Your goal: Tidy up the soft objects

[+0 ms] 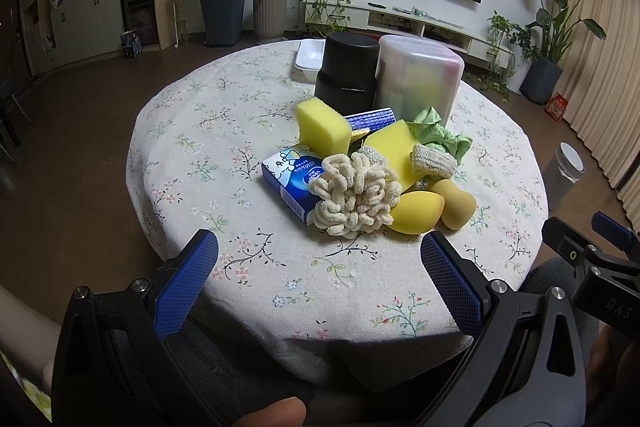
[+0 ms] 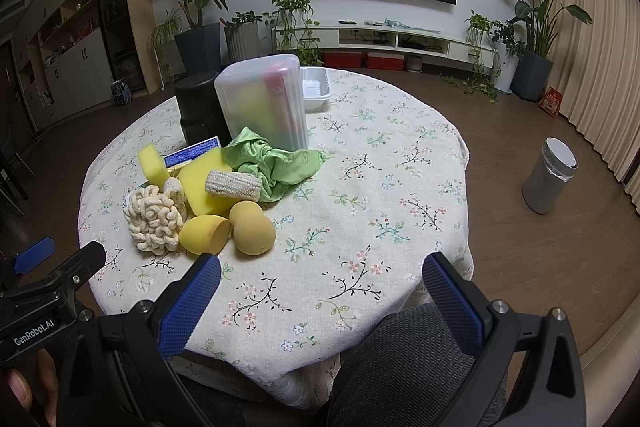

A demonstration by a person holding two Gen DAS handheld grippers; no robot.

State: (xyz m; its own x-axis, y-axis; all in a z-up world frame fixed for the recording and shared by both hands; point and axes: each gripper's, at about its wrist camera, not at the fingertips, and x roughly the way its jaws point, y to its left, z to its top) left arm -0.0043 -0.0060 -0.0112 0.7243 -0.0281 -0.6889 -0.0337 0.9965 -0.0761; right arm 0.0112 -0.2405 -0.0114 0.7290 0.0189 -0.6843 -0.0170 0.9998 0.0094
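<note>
A pile of soft things lies on the round floral table: a cream chenille pad, two yellow makeup sponges, yellow foam sponges, a knitted scrubber, a green cloth and a blue tissue pack. Behind stand a black cylinder and a frosted box. My left gripper is open and empty, near the table's front edge. My right gripper is open and empty, right of the pile.
A white tray sits at the table's far side. A grey bin stands on the floor to the right. Potted plants, a TV console and a curtain line the walls. My knees are below the table edge.
</note>
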